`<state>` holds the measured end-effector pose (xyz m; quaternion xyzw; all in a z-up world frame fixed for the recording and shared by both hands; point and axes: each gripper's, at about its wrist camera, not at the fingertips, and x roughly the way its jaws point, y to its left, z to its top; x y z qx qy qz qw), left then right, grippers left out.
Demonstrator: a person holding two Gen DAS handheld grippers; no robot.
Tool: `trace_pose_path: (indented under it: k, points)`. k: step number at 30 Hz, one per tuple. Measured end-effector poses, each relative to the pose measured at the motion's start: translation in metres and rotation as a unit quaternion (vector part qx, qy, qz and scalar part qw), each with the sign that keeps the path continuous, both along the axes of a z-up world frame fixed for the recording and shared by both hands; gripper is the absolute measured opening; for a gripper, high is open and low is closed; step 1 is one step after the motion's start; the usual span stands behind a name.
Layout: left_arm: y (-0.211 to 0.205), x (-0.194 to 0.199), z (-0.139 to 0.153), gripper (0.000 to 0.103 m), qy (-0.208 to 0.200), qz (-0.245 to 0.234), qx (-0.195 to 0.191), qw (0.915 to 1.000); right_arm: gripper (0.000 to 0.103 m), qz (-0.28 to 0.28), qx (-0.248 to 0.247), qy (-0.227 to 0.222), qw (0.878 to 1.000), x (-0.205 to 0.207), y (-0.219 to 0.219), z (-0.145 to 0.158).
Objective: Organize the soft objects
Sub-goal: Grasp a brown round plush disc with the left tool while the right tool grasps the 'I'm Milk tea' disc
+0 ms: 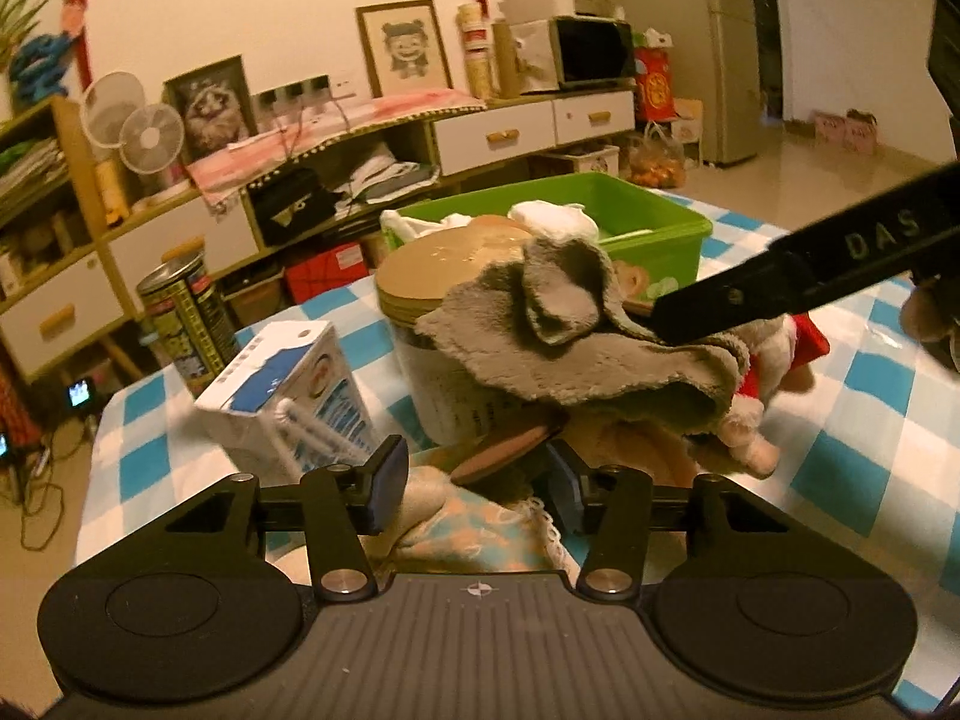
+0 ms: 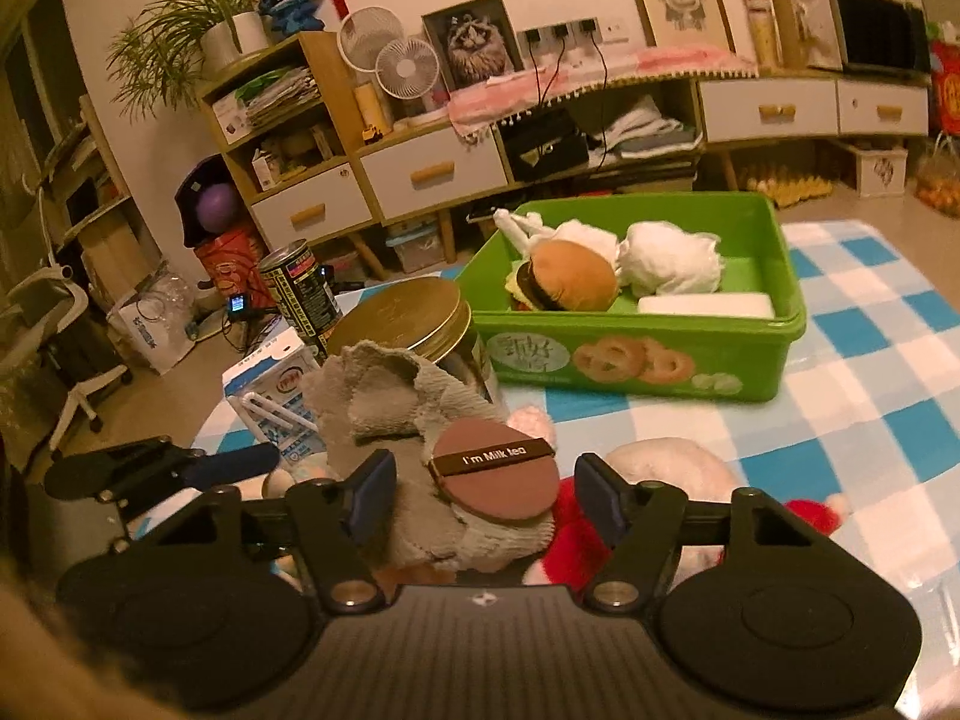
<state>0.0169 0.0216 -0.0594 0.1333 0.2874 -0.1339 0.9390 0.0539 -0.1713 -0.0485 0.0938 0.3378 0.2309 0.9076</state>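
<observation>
A grey cloth [image 1: 594, 354] [image 2: 408, 420] lies over a pile of soft things, with a brown round puff [image 2: 495, 474] [image 1: 504, 450] marked "I'm Milk tea" on it. A plush toy with red and white parts [image 1: 774, 360] [image 2: 576, 540] lies under the cloth. A green bin [image 2: 648, 348] [image 1: 660, 228] at the back holds a burger plush [image 2: 570, 282], a white cloth [image 2: 666, 264] and a white block [image 2: 705, 305]. My right gripper [image 2: 483, 498] is open around the cloth and puff. My left gripper [image 1: 474, 480] is open over a light patterned cloth [image 1: 480, 528].
A gold-lidded jar [image 1: 432, 330] [image 2: 414, 324], a milk carton [image 1: 288, 396] [image 2: 276, 390] and a dark can [image 1: 186, 312] [image 2: 300, 294] stand on the blue checked table [image 2: 870, 372]. Shelves and drawers lie beyond the table's far edge.
</observation>
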Motion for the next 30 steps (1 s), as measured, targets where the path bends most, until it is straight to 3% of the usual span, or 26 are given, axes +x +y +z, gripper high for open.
trace_pose_path:
  k: [11, 19, 21, 30]
  points:
    - [-0.006, 0.011, -0.005, 0.033, 0.012, -0.012, 0.013, 0.9998, 0.023, -0.006, 0.019, 0.032, 0.999, 0.011, -0.004, -0.008]
    - [-0.006, 0.013, -0.003, 0.007, 0.019, -0.003, 0.012, 0.9997, 0.015, -0.004, 0.037, 0.041, 0.998, 0.014, -0.010, -0.008]
    - [-0.004, 0.014, 0.000, 0.004, 0.021, 0.004, 0.004, 0.9998, 0.009, -0.002, 0.040, 0.038, 0.998, 0.013, -0.011, -0.006]
    - [0.020, 0.024, 0.004, 0.000, 0.069, 0.044, -0.087, 0.9928, 0.007, -0.023, 0.066, 0.038, 0.997, 0.015, -0.027, -0.002]
